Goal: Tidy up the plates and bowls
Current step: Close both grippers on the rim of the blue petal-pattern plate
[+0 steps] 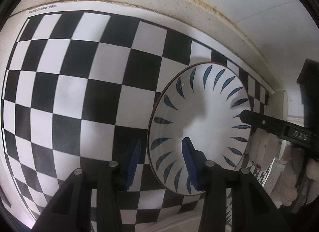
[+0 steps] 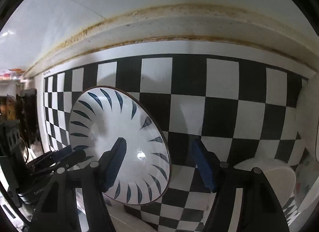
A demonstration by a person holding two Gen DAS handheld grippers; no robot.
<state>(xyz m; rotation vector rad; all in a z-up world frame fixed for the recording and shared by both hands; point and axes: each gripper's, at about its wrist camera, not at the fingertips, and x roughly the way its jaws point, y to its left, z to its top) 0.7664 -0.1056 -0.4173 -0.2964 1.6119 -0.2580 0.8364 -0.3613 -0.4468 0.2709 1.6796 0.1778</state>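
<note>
The left hand-held gripper (image 1: 162, 164) straddles the near rim of the leaf-patterned bowl (image 1: 199, 126), jaws narrow; whether the pads pinch it I cannot tell. The bowl rests on the checkerboard surface (image 1: 79, 72). The right hand-held gripper (image 2: 161, 165) stands wide across the opposite rim, gripping nothing. Close squarely and lift level. Count: one patterned bowl, one plain white bowl (image 2: 279, 178).

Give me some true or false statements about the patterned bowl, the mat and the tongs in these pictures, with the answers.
1. The bowl has blue leaf strokes around its inside. True.
2. The bowl holds food. False: it is empty.
3. The mat is plain red. False: it is checkered black and white.
4. The right tongs straddle the bowl's rim, with one finger over the inside. True.
</note>
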